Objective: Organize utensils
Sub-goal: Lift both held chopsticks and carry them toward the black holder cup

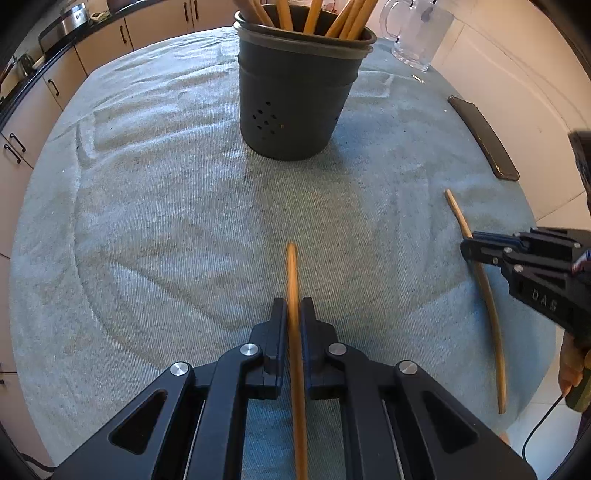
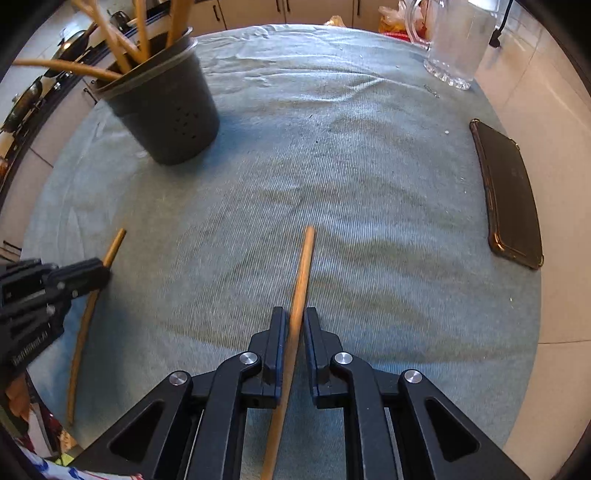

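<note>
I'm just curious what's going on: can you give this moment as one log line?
left gripper: shut on chopstick | right gripper: shut on second chopstick | holder: upright, holds chopsticks | phone: flat on cloth

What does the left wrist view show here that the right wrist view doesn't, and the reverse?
Only the left wrist view shows the left gripper head-on, shut on a chopstick, and a steel pot on the counter. Only the right wrist view shows the right gripper head-on, with a second chopstick between its fingers, and pans on the stove. Both share the grey holder of chopsticks, the glass mug, the phone and the cloth-covered table.
</note>
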Demonstrator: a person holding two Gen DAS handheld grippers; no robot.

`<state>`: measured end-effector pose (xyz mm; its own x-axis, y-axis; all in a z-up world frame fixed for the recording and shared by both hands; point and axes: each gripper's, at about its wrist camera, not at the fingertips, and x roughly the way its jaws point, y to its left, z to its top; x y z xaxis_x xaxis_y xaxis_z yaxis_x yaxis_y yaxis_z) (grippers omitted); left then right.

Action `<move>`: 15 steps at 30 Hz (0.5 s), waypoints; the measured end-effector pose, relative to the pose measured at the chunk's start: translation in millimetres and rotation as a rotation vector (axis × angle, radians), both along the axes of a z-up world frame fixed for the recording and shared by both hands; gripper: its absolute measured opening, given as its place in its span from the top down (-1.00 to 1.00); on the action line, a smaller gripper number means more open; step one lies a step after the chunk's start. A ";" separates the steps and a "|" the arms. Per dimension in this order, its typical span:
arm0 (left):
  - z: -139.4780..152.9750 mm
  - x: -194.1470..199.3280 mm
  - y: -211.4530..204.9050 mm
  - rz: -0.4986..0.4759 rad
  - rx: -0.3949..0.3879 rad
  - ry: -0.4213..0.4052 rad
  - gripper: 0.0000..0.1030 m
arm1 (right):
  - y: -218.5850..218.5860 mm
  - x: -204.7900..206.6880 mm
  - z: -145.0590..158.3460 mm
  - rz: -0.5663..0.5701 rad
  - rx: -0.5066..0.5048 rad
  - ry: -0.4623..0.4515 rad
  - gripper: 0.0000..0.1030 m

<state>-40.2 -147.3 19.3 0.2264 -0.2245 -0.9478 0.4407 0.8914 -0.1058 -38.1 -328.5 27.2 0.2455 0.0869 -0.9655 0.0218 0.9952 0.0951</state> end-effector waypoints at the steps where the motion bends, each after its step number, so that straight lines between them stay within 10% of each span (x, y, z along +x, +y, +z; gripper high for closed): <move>1: -0.1 0.7 -0.6 -0.003 0.001 -0.002 0.87 | -0.4 4.0 -0.2 -0.001 0.003 0.013 0.77; 15: 6.0 -10.8 9.4 0.006 -0.075 -0.119 0.89 | 9.8 3.2 4.2 0.028 0.013 -0.079 0.87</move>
